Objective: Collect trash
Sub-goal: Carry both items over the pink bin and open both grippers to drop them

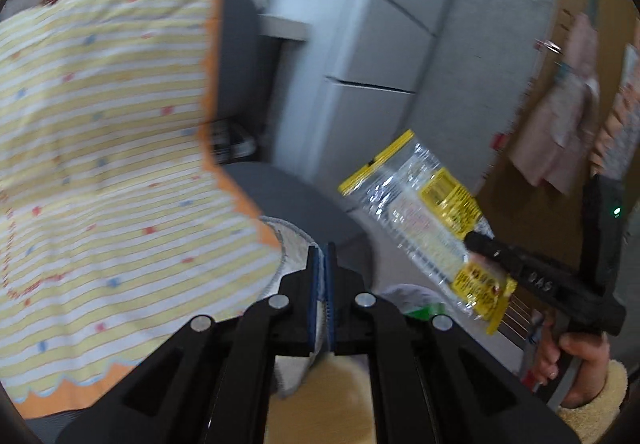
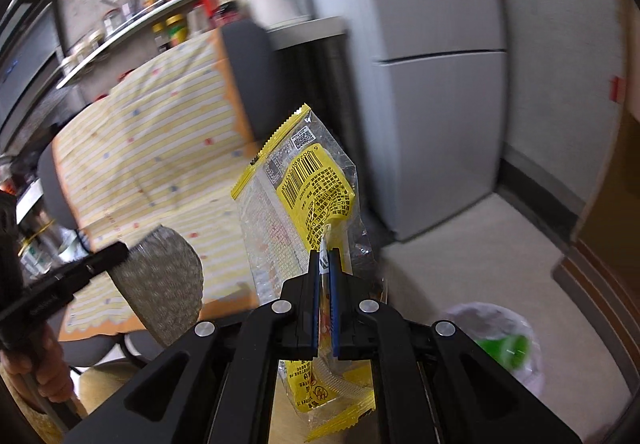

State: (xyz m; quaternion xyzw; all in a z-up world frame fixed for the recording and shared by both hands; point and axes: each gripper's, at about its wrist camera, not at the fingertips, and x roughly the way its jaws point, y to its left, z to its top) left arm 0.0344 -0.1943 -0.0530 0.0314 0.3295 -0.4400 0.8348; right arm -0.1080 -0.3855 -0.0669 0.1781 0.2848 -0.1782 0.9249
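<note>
One yellow-and-clear plastic wrapper is clamped in the right gripper, whose two blue pads are nearly closed on its lower half; the wrapper stands up ahead of the fingers and hangs down below them. One grey woven cloth is pinched flat between the closed pads of the left gripper, seen to the left of the right gripper. One bin lined with a white bag, with something green inside, is seen on the floor below and right of the right gripper. One striped cloth is draped over one grey chair to the left of both.
</note>
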